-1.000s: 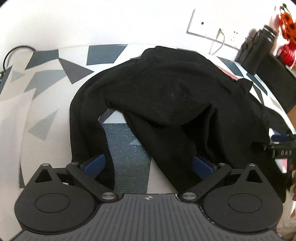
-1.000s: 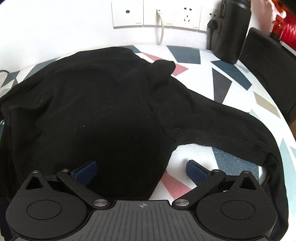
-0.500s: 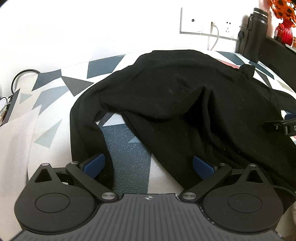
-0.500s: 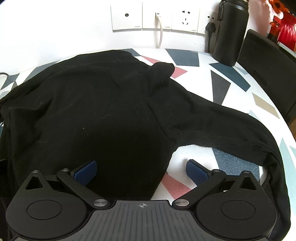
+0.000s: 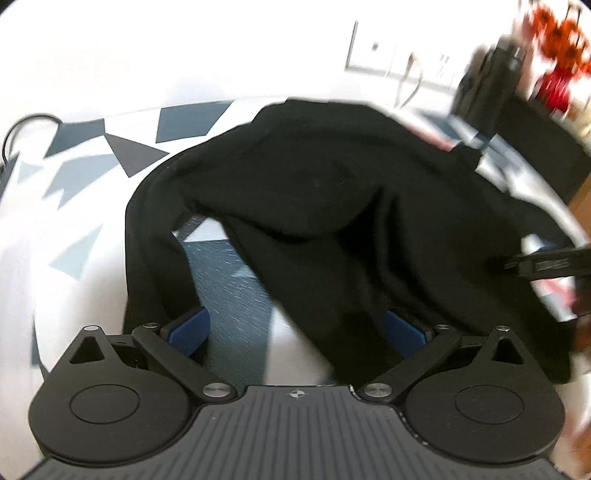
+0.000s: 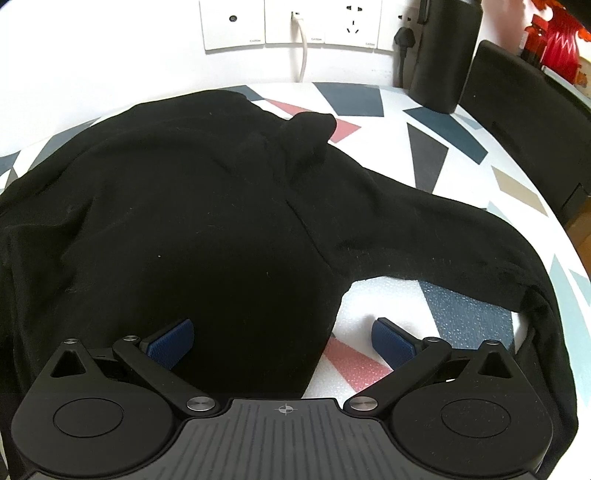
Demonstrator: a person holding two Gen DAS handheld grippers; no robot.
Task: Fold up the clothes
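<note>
A black long-sleeved garment (image 5: 332,192) lies crumpled on the patterned table (image 5: 85,173). My left gripper (image 5: 295,328) is open at the near edge, its blue pads astride the gap between the left sleeve (image 5: 147,243) and the body hem. In the right wrist view the same garment (image 6: 184,221) fills the middle, and its right sleeve (image 6: 461,236) curves toward the table edge. My right gripper (image 6: 282,341) is open, its left pad (image 6: 170,343) over the body hem, its right pad (image 6: 391,343) over bare table. The right gripper's tip (image 5: 546,262) shows at the left wrist view's right edge.
Wall sockets (image 6: 291,22) with a white cable sit behind the table. A black flask (image 6: 443,55) stands at the back right beside a dark chair back (image 6: 524,122) and red decorations (image 6: 554,33). A black cable (image 5: 26,125) loops at the far left.
The left wrist view has swung and blurred, so the left gripper is moving; the garment lies much the same. The right gripper edged slightly closer to the wall. Both stay open.
</note>
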